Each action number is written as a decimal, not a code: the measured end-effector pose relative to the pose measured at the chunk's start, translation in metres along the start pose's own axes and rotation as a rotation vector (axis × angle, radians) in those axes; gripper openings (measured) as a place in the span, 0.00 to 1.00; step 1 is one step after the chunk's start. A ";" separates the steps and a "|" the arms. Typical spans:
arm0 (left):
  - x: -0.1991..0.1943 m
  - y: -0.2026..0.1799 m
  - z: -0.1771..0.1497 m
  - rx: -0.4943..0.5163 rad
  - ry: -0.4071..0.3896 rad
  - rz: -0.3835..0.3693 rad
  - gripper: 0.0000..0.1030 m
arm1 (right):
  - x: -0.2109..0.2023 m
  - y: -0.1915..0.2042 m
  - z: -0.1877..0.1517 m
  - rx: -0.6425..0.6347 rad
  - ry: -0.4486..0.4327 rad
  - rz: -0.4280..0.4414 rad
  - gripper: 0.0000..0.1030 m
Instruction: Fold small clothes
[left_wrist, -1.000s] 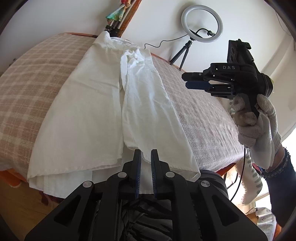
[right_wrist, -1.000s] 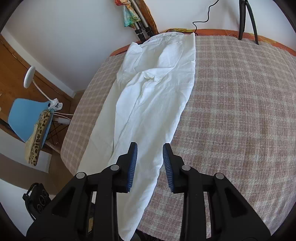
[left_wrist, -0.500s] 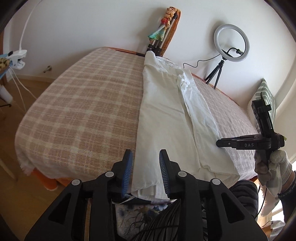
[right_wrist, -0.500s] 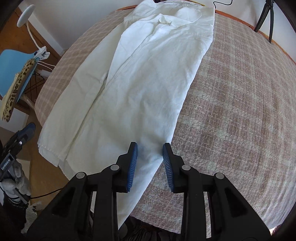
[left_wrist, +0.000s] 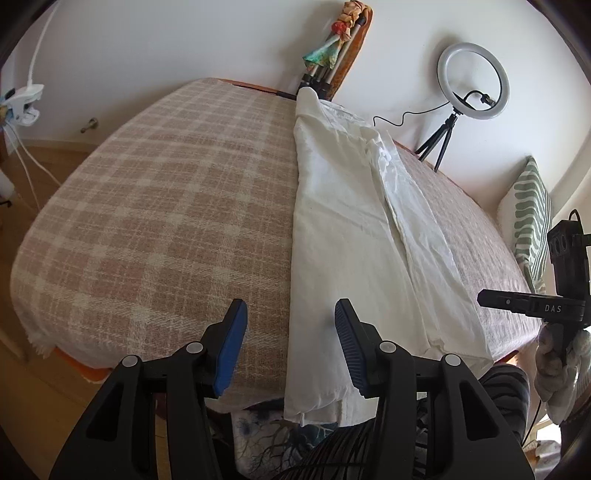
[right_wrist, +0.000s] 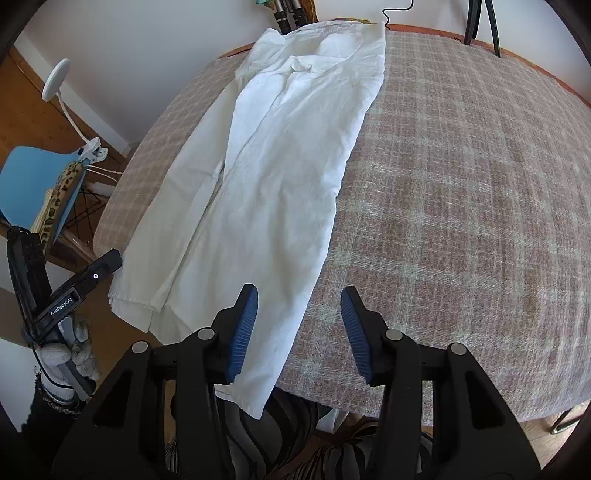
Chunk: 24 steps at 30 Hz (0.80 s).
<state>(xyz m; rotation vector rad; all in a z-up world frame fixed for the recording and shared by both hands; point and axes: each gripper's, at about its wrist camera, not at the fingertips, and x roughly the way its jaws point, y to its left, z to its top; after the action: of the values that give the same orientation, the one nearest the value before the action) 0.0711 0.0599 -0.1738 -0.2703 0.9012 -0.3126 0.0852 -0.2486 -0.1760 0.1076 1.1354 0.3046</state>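
White garment (left_wrist: 343, 236) lengthwise, halves overlapped

Both views look forward along their own fingers from the near edge of the bed (left_wrist: 147, 206), tilted down over it toward the far wall. The left wrist view sits left of the white garment (left_wrist: 343, 229), the right wrist view right of it. They share the garment, the plaid cover and the ring-light tripod (left_wrist: 441, 147). Each catches the other gripper at its edge: the right gripper (left_wrist: 484, 297) and the left gripper (right_wrist: 116, 260).
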 end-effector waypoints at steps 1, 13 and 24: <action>0.002 -0.001 0.001 0.007 0.007 -0.009 0.46 | 0.007 0.003 0.001 -0.017 0.022 -0.038 0.48; 0.002 0.000 -0.018 0.084 0.076 -0.025 0.46 | 0.001 -0.013 -0.026 0.034 0.075 0.061 0.47; 0.003 0.014 -0.018 -0.142 0.162 -0.230 0.30 | 0.003 -0.038 -0.049 0.220 0.121 0.377 0.47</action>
<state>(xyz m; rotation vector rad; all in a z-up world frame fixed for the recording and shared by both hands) 0.0606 0.0701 -0.1915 -0.4875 1.0562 -0.4895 0.0492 -0.2872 -0.2077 0.5067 1.2645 0.5253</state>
